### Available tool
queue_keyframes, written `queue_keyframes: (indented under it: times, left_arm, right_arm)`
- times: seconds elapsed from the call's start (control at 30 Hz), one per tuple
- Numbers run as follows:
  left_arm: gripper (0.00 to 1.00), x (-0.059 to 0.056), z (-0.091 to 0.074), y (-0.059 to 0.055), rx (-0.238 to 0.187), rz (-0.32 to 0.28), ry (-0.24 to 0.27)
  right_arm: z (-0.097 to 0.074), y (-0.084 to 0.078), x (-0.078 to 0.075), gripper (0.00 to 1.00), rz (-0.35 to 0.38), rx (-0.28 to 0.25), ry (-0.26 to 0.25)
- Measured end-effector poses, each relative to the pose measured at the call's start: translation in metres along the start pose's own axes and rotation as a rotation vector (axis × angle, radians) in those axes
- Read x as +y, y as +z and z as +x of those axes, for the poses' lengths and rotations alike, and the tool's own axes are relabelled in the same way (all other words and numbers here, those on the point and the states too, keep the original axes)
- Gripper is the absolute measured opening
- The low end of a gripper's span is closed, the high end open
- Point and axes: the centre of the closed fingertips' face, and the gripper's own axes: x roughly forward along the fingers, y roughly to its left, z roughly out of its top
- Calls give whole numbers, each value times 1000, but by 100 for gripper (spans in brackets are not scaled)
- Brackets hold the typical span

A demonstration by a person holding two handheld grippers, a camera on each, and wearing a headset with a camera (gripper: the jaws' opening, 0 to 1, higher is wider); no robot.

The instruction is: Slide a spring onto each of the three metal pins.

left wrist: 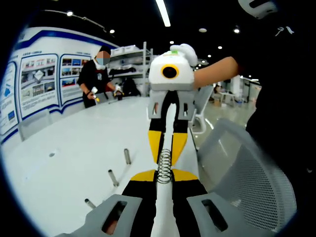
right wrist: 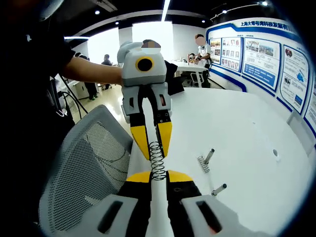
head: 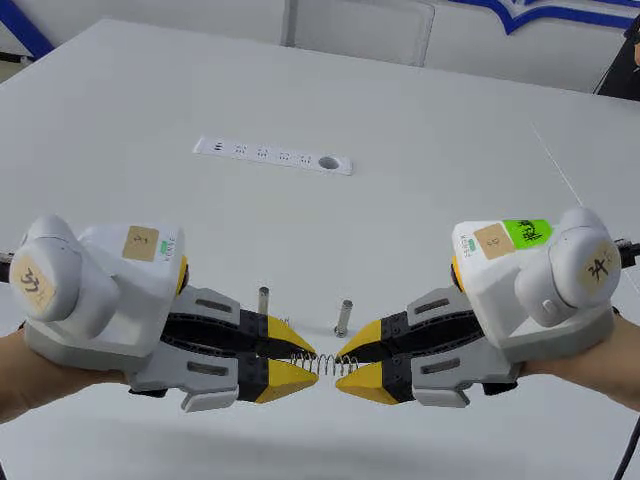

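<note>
Your left gripper (head: 303, 359) and right gripper (head: 347, 362) meet tip to tip low over the white table (head: 430, 210). Each has its yellow jaws pressed together on one end of the same spring (head: 325, 363), which hangs level between them, clear of the tabletop. Just behind it, the right pin (head: 343, 318) and the left pin (head: 263, 300) stand upright on the table, both apart from the held spring. In your right gripper view, a second spring (right wrist: 201, 164) sits at the foot of the farther pin (right wrist: 210, 156); you cannot tell from here whether it is threaded on. A white power strip (head: 273, 155) lies well beyond the pins.
</note>
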Motion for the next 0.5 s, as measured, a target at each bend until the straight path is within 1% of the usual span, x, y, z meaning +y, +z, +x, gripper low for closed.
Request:
queue_keyframes:
  times: [0.2,0.33,0.5]
  left_arm:
    - [10,0,0,3,1,7,4]
    - [10,1,1,2,10,12,5]
    - [10,2,3,-2,25,15,8]
  right_arm:
    - [-5,7,0,12,3,-24,0]
    - [-8,15,2,11,7,-57,7]
    - [-8,25,3,11,7,-89,8]
